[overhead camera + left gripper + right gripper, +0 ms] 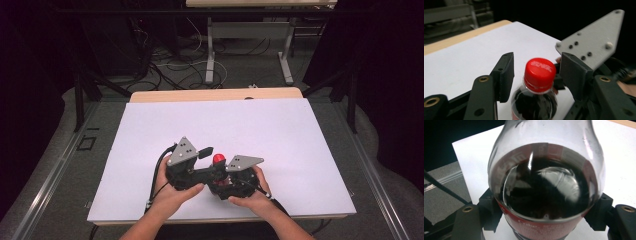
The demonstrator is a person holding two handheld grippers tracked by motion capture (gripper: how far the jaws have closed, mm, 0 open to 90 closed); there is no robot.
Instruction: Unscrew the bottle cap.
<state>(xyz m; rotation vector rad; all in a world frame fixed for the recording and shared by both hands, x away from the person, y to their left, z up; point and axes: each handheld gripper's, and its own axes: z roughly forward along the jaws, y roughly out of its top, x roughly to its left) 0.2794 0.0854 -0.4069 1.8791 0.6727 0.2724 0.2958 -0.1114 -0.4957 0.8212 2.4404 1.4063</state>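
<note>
Nearest the person's edge of the table (300, 130), two hands cradle the grippers close together. The right gripper (544, 220) pinches the bottle (546, 185) around its body, jaws pressed against the dark, cola-filled sides just above the red label, holding it upright on the white surface. Just beyond, the left gripper (536, 72) straddles the red cap (540, 72): its jaws stand spread, one on each side of the cap, a small gap showing between each pad and the plastic, so nothing is gripped there. The work in hand looks like unscrewing the cap. To do it well, I'd say the left jaws should be centred on the cap and level with its ribbed skirt before squeezing, while the right grip stays firm so the bottle cannot spin or tip. Farther off, the white sheet runs bare.
</note>
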